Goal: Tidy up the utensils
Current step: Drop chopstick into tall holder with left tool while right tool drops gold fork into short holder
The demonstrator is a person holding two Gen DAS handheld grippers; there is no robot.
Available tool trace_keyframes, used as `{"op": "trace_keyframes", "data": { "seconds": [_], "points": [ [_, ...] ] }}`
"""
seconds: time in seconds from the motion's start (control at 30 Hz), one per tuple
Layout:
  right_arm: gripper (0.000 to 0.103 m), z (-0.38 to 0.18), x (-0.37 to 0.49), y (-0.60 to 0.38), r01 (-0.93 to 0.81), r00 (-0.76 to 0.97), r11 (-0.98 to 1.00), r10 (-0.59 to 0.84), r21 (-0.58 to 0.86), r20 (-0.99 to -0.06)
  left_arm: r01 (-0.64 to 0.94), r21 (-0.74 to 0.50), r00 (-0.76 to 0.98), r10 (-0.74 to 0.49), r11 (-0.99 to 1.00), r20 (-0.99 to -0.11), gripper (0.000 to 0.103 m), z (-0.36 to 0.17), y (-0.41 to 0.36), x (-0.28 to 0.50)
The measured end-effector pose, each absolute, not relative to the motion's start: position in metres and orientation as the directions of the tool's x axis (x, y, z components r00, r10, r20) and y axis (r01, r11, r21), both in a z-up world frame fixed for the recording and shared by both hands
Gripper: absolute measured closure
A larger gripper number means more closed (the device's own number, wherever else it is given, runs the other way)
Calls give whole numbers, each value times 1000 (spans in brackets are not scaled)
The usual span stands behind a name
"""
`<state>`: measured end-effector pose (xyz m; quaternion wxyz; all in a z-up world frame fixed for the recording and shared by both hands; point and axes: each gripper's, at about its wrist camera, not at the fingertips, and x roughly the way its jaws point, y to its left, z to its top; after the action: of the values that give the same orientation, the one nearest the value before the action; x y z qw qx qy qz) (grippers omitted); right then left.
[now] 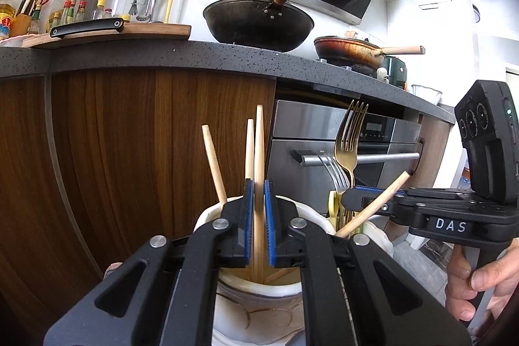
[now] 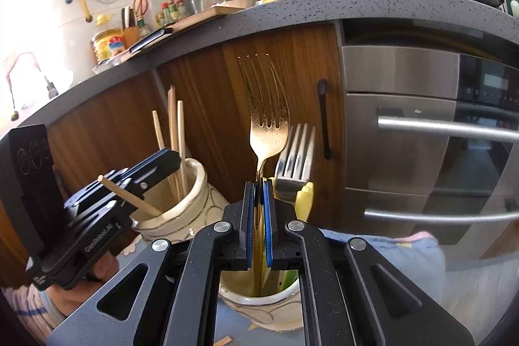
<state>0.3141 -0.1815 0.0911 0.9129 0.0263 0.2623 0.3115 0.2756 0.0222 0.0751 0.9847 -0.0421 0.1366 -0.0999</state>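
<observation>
My left gripper (image 1: 258,195) is shut on a wooden chopstick (image 1: 259,145) that stands upright in a cream ceramic jar (image 1: 259,297). Several other chopsticks (image 1: 214,164) lean in the same jar. My right gripper (image 2: 259,200) is shut on the handle of a gold fork (image 2: 264,106), tines up, over a second cream jar (image 2: 259,304). A silver fork (image 2: 296,158) and a yellow utensil (image 2: 305,200) stand in that jar. The left gripper (image 2: 162,161) and the chopstick jar (image 2: 181,209) also show in the right wrist view. The right gripper (image 1: 353,193) and gold fork (image 1: 348,138) show in the left wrist view.
Behind the jars are wooden cabinet doors (image 1: 129,151) and a steel oven with bar handles (image 2: 438,125). A dark speckled countertop (image 1: 194,54) above carries a wok (image 1: 259,21), a frying pan (image 1: 350,49), a cutting board with a knife (image 1: 87,26) and bottles.
</observation>
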Motion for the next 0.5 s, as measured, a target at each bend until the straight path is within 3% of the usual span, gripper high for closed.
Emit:
{"op": "trace_keyframes", "data": {
  "seconds": [0.1,0.33,0.5],
  "points": [
    [96,91,315,-182,-552,671,807,580,211,-462,188,-115,945,-212,975,-249,80,77,23,272],
    [94,89,312,-179,-556,670,807,577,199,-467,193,-108,953,-212,975,-217,71,82,23,264],
    [82,91,305,-182,-559,677,808,575,187,-458,188,-110,958,-207,976,-197,65,85,28,259]
  ]
}}
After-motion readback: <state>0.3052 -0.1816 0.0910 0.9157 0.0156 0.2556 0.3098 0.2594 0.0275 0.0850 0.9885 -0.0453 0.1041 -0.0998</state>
